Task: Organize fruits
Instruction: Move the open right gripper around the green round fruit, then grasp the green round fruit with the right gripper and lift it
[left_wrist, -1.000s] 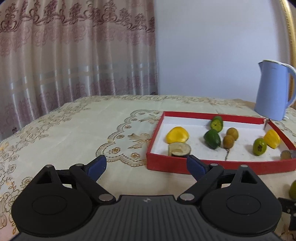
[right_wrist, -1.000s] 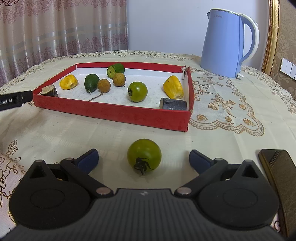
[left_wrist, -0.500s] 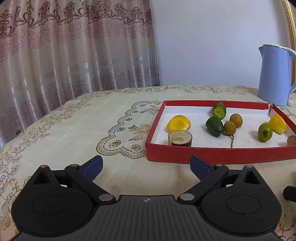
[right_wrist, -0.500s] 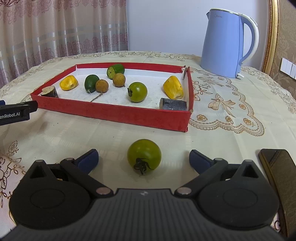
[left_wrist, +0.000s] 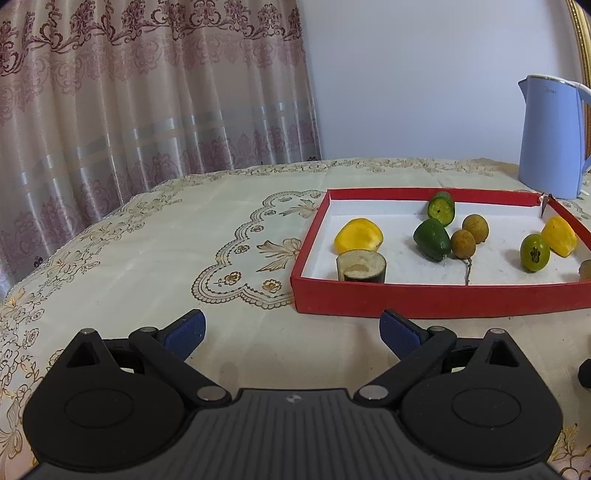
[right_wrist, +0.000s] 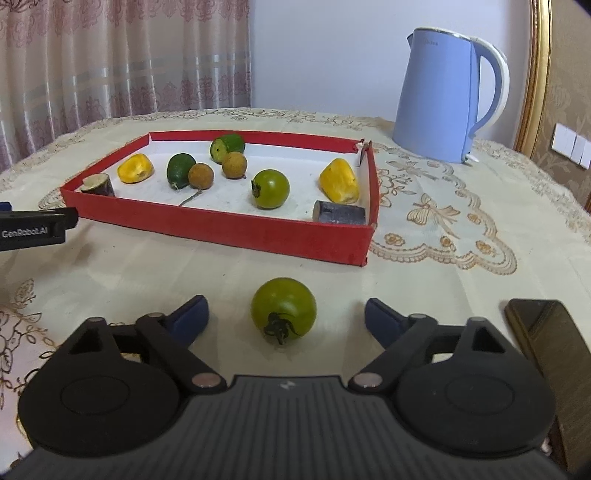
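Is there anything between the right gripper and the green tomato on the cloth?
Nothing visible. The green tomato lies on the tablecloth between the closing fingers of the right gripper, not yet touched. The red tray lies beyond it.

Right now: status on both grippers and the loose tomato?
Right gripper closing around green tomato, pads not touching yet. Left gripper open, empty, short of red tray. Nothing between tomato and tray.
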